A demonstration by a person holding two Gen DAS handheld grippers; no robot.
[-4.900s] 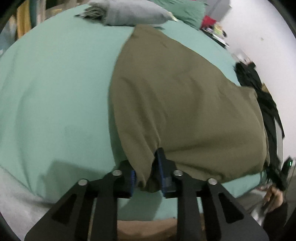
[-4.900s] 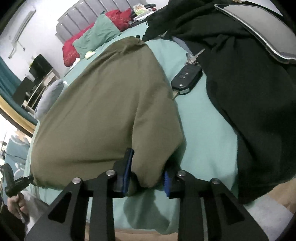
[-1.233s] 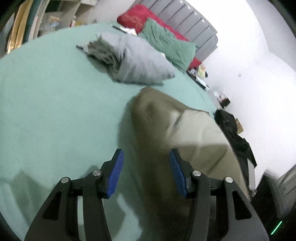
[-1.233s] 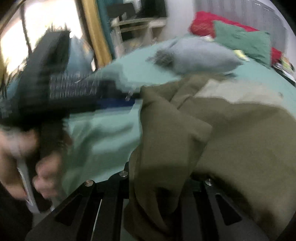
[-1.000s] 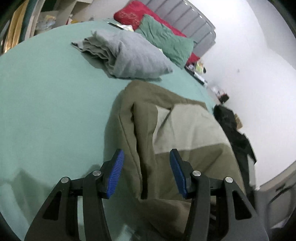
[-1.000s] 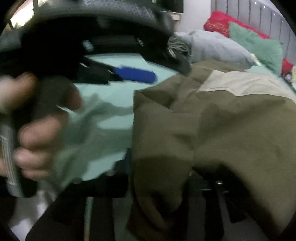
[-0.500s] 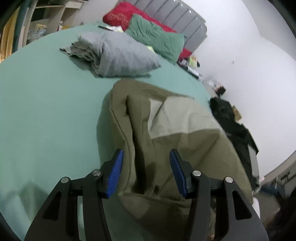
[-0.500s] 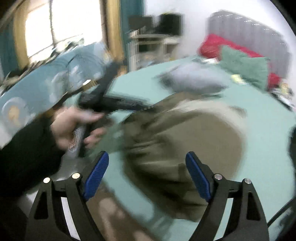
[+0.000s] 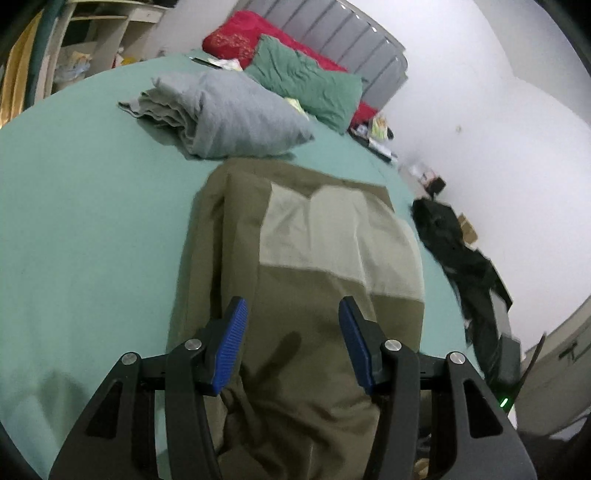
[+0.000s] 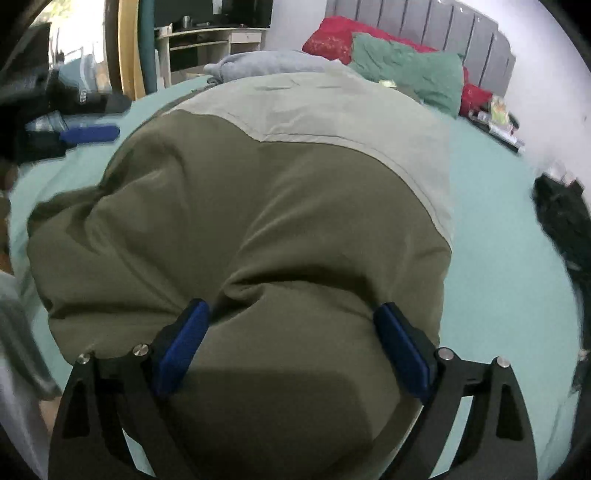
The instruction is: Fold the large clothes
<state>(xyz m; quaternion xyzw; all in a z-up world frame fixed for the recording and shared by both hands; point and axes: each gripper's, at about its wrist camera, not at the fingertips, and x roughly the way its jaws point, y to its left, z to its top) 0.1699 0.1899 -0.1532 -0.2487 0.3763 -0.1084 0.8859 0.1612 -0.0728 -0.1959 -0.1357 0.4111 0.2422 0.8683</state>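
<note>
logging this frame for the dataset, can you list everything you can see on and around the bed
olive green garment with a pale beige panel: one, olive and beige, lying folded on the middle of the bed
folded grey blanket: one, grey, beyond the garment
green pillow: one, green, at the headboard
red pillow: one, red, behind the green pillow
black clothing heap: one, black, at the bed's right edge
mint green bed sheet: one, mint green, covering the bed
grey padded headboard: one, grey, far end
left gripper: black with blue pads, open above the garment
right gripper: black with blue pads, jaws opening, fabric bulging between them
</note>
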